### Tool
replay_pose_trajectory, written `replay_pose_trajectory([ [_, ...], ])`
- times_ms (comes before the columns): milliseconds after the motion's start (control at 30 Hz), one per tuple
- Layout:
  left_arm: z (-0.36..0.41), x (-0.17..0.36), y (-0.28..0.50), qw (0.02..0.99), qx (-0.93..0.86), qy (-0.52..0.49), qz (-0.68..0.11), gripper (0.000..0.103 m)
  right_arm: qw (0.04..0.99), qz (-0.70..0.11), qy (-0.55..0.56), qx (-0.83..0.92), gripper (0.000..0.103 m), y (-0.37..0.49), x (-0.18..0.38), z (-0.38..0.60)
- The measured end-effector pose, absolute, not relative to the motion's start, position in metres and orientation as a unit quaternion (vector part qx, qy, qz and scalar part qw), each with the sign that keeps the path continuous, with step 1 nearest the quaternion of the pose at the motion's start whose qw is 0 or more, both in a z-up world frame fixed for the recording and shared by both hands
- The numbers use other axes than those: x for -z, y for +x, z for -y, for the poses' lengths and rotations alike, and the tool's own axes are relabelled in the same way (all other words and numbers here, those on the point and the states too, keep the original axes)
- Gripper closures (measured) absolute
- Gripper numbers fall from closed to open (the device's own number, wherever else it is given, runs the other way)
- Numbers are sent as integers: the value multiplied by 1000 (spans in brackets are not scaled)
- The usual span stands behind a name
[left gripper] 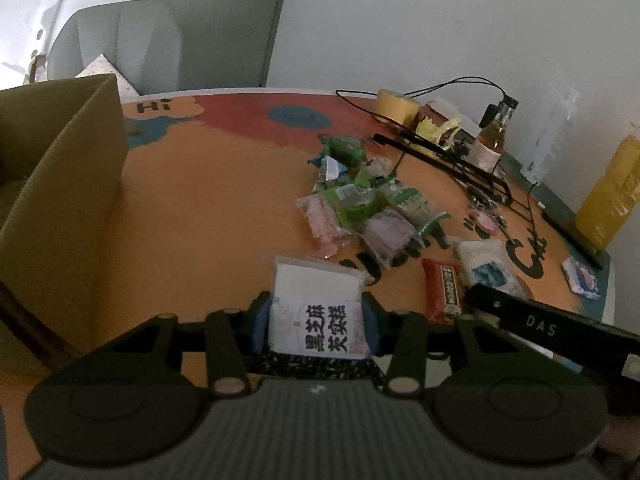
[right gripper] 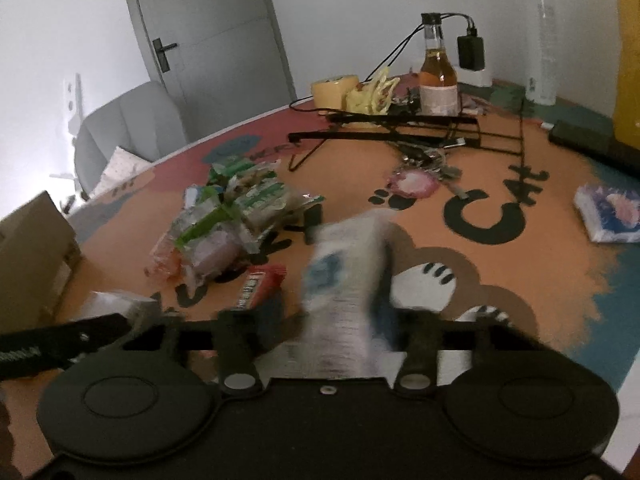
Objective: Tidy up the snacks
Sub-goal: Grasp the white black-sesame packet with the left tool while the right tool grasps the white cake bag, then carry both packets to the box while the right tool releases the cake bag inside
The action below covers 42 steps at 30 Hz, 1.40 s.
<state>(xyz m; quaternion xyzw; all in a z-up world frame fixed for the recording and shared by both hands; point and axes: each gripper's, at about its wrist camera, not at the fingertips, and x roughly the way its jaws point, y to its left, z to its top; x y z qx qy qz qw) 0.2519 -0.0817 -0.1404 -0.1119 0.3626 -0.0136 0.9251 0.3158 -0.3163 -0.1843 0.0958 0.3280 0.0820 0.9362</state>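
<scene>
My left gripper (left gripper: 316,320) is shut on a white snack packet (left gripper: 316,300) with black characters, held between its blue pads above the orange table mat. An open cardboard box (left gripper: 60,184) stands to its left. A pile of green, pink and purple snack packets (left gripper: 360,208) lies ahead, with a red packet (left gripper: 444,288) nearer. In the right wrist view my right gripper (right gripper: 336,320) is shut on a blurred white and blue packet (right gripper: 344,276), tilted up off the mat. The red packet (right gripper: 260,284) lies just to its left, and the snack pile (right gripper: 232,220) lies beyond that.
At the back right are a yellow tape roll (left gripper: 394,106), an amber bottle (left gripper: 490,140), a black wire rack (left gripper: 448,160) with cables, and pink keys (left gripper: 486,216). A yellow bag (left gripper: 608,192) and a tissue pack (left gripper: 582,280) sit near the right edge. A grey chair (left gripper: 116,44) stands behind the table.
</scene>
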Motion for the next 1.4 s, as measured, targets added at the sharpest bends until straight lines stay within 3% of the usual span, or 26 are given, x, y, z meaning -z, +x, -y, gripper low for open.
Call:
replay_pose_trajectory([
  [300,77,129,244,930,18,-118,-347,58,933,-321,127,-105,79,306,174,321],
  [1400,-3,53,197,958,-47,-127,-253,58,932,-253,137,-221,80,296,108,231],
])
